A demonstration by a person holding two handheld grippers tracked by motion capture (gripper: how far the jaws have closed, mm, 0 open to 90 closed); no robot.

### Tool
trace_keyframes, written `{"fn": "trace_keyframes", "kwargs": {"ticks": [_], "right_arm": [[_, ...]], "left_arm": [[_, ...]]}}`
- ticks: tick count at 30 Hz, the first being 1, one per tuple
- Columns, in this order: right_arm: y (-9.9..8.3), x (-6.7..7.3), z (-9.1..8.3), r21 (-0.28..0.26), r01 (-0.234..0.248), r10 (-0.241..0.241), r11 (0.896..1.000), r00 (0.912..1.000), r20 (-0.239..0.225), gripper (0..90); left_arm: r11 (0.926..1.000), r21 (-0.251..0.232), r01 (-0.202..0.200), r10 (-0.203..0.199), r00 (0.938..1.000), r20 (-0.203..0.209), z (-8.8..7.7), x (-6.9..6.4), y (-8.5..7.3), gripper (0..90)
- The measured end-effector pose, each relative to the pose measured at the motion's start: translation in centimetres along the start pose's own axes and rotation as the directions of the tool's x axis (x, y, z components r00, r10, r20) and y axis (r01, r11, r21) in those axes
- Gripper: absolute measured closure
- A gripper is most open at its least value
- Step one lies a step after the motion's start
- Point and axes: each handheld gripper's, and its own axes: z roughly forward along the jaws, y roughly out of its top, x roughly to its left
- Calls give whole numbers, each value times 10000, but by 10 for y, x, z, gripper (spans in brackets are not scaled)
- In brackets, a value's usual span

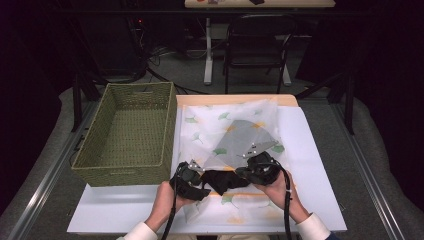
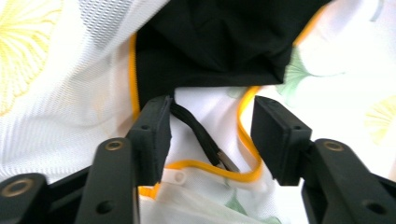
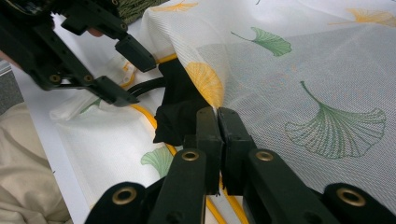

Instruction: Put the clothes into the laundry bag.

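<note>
Your right tool (image 3: 218, 122) pinches the mesh bag's (image 1: 235, 125) near edge, its length running away from you across the tabletop (image 1: 315, 165), while your left tool (image 2: 210, 135) gapes wide over the black garment (image 2: 210, 42) at its mouth.

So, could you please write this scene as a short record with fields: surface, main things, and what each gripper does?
surface: white table
bag: white mesh laundry bag with leaf print and yellow zipper, lying flat
garment: black cloth at the bag's opening
basket: green woven basket, left of the bag, nothing visible inside
left gripper: jaws open around a black strap
right gripper: jaws shut on the bag's edge
</note>
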Motion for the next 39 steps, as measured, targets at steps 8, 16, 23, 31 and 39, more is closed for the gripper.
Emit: {"fn": "trace_keyframes", "kwargs": {"ticks": [8, 16, 23, 31, 39], "right_arm": [[0, 0, 0, -20, 12, -12, 10000, 10000, 22, 883], [0, 1, -2, -89, -35, 36, 10000, 9999, 94, 883], [1, 1, -6, -179, -46, 46, 9998, 10000, 5, 884], [0, 1, -16, -387, -170, 163, 9991, 9997, -178, 884], [-5, 1, -22, -410, -315, 304, 9987, 9992, -273, 884]], "left_arm": [[9985, -303, -447, 457, 9984, 335, -13, -14, 0, 443], [9928, 693, -976, 958, 9950, 293, 13, -22, -7, 609], [9905, 504, -1280, 1259, 9911, 424, 14, -24, -15, 872], [9930, -5, -1185, 1183, 9910, 630, -2, -23, -22, 875], [9941, -275, -1047, 1049, 9945, 58, -12, -21, -25, 672]]}}
